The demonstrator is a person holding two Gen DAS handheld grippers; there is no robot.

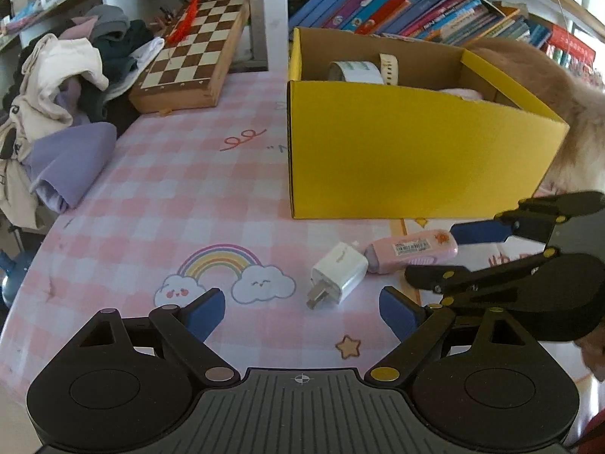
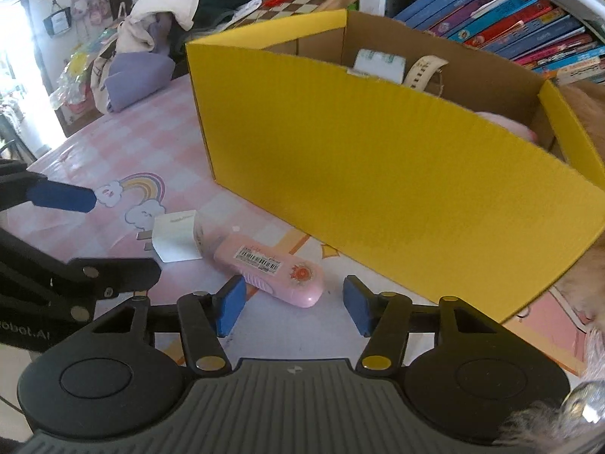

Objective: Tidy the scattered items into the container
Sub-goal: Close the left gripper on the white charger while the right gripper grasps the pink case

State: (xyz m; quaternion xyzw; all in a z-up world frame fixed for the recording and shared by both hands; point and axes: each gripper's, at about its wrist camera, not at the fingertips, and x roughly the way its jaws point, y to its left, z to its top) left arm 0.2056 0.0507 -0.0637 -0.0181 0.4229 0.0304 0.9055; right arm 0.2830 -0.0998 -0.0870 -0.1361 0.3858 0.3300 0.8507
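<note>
A yellow cardboard box (image 1: 408,151) stands on the pink checked tablecloth; it also shows in the right wrist view (image 2: 378,174). Inside it lie a tape roll (image 1: 355,71), a watch strap (image 1: 389,68) and something pink. In front of the box lie a white plug charger (image 1: 338,277) and a pink barcode-labelled device (image 1: 412,251), touching end to end. My left gripper (image 1: 302,316) is open, just short of the charger. My right gripper (image 2: 293,306) is open, with the pink device (image 2: 272,270) just ahead of its fingertips, beside the charger (image 2: 177,236).
A chessboard box (image 1: 193,56) and a heap of clothes (image 1: 68,87) lie at the far left of the table. Books (image 1: 435,7) line the shelf behind the box. A furry tan thing (image 1: 567,94) sits right of the box.
</note>
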